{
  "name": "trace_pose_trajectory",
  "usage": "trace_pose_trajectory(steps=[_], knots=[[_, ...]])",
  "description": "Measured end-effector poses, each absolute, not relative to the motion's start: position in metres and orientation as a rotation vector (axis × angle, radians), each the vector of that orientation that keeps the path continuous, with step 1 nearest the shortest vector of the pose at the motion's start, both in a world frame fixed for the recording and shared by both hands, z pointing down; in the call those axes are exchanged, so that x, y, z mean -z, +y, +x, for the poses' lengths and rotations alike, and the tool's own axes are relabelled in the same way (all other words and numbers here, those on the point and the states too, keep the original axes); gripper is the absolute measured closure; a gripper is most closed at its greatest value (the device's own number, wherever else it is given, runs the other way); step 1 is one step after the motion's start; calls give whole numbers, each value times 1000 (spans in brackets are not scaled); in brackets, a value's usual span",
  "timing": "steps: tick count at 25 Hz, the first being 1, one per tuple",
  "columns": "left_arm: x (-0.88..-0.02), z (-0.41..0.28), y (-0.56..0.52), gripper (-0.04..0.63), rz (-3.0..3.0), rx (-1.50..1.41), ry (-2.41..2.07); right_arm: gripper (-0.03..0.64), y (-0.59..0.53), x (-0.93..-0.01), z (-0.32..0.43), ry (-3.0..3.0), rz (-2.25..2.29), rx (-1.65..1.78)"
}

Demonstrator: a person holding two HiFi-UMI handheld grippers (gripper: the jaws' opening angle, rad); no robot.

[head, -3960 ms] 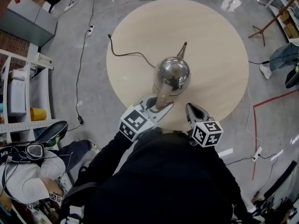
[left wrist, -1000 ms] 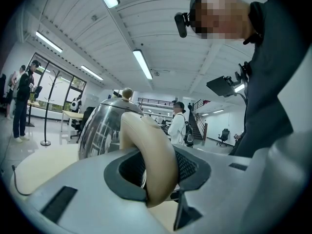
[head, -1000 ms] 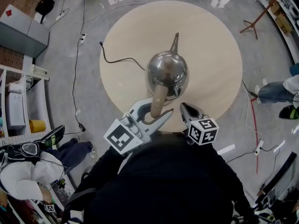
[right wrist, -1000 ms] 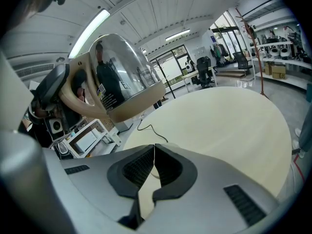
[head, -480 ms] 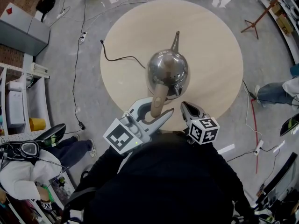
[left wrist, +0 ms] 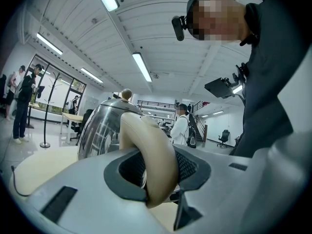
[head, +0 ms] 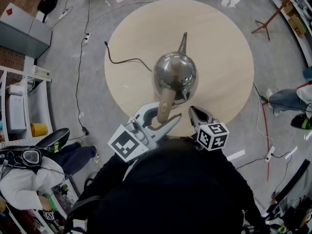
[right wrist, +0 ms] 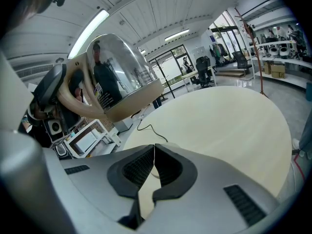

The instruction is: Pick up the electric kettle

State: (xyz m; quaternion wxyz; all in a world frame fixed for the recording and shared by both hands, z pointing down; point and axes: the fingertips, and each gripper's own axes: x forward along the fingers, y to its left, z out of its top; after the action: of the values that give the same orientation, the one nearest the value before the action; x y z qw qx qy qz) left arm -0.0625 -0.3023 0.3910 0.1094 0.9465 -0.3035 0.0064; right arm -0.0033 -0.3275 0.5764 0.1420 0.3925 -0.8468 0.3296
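Nearest to the person, the left gripper (head: 164,115) is closed on the beige handle (head: 165,101) of the electric kettle (head: 175,74), with one jaw pressing on each side of it. The right gripper (head: 196,112), just right of the handle, has its jaws together and holds nothing. From the left gripper the kettle lies straight ahead, with the handle near and the spout (head: 183,42) far. The kettle seems to hang clear above the table (head: 224,38), slightly tilted.
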Motion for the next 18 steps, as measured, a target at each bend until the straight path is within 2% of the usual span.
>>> trace_pose_trajectory(steps=[18], knots=[[-394, -62, -304, 459, 2775, -28, -905, 602, -324, -571, -11, -2496, 1062, -883]])
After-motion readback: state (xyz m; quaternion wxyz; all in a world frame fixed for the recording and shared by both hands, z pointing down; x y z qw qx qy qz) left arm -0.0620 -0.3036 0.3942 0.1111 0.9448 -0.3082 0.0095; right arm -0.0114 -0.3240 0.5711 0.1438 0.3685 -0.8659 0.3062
